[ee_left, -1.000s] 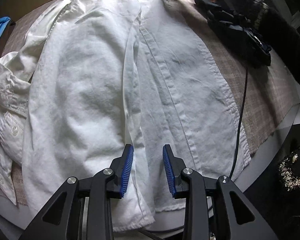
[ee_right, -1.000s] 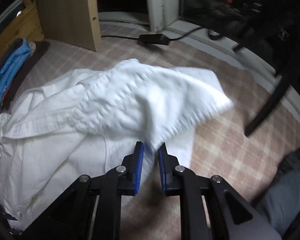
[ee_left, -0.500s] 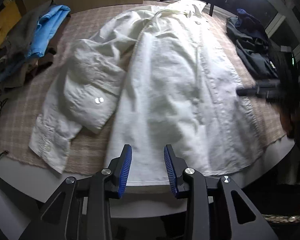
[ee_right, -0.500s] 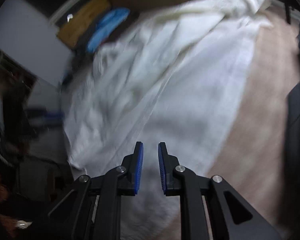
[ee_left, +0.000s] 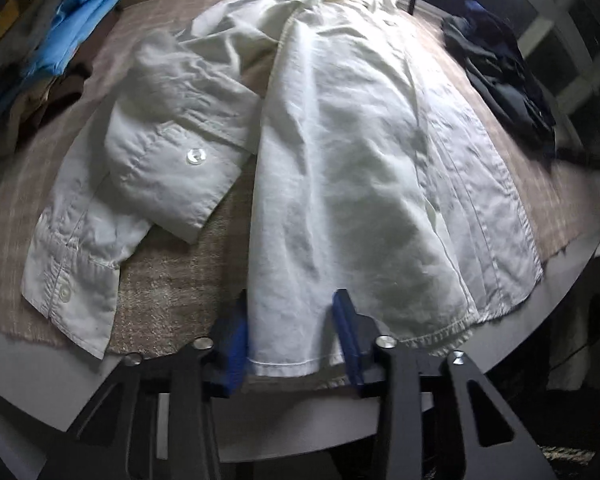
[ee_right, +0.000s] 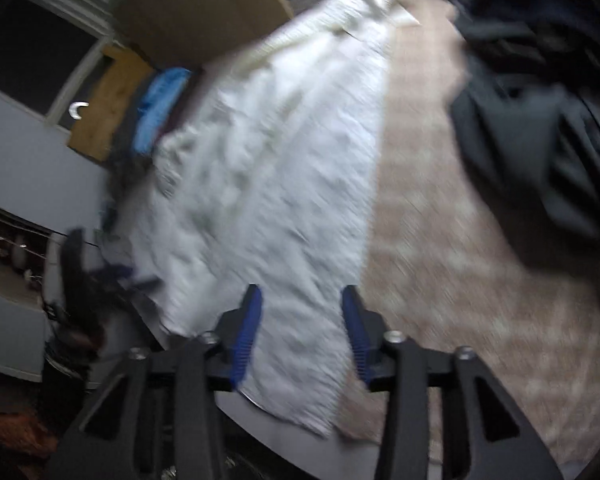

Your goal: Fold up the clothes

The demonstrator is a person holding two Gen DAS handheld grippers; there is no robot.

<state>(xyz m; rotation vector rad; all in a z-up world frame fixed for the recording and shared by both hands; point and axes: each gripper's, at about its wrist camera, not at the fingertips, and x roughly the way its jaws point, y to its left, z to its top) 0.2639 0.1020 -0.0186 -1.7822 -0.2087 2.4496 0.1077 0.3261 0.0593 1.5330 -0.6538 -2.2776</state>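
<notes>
On the checked cloth (ee_left: 172, 280) that covers the surface (ee_left: 80, 384) lies a white shirt (ee_left: 360, 160), its length running from the near rim to the far side. Its body is already folded lengthwise, with one straight fold edge down the left and the button placket down the right. The hem hangs a little over the rim of the surface. Both sleeves are bunched on the cloth just left of the body, their cuffs (ee_left: 76, 280) turned toward the near rim and showing pale buttons.

At the hem, the left tongs (ee_left: 292, 328) straddle the near left corner of the shirt. The blue pads (ee_left: 346, 332) stand apart on either side of that corner and are closing, with fabric between them; whether they already press on it cannot be told, since the left pad is blurred.

Seen from the right wrist, the picture is smeared by motion. The right tongs (ee_right: 302, 322) hover over the shirt's right edge near the rim, their jaws opening and holding nothing; the shirt lies below them.

Beyond the shirt, a blue garment (ee_left: 72, 28) sits atop a pile of darker clothes at the far left, and a heap of dark clothing (ee_left: 500, 68) lies at the far right.
</notes>
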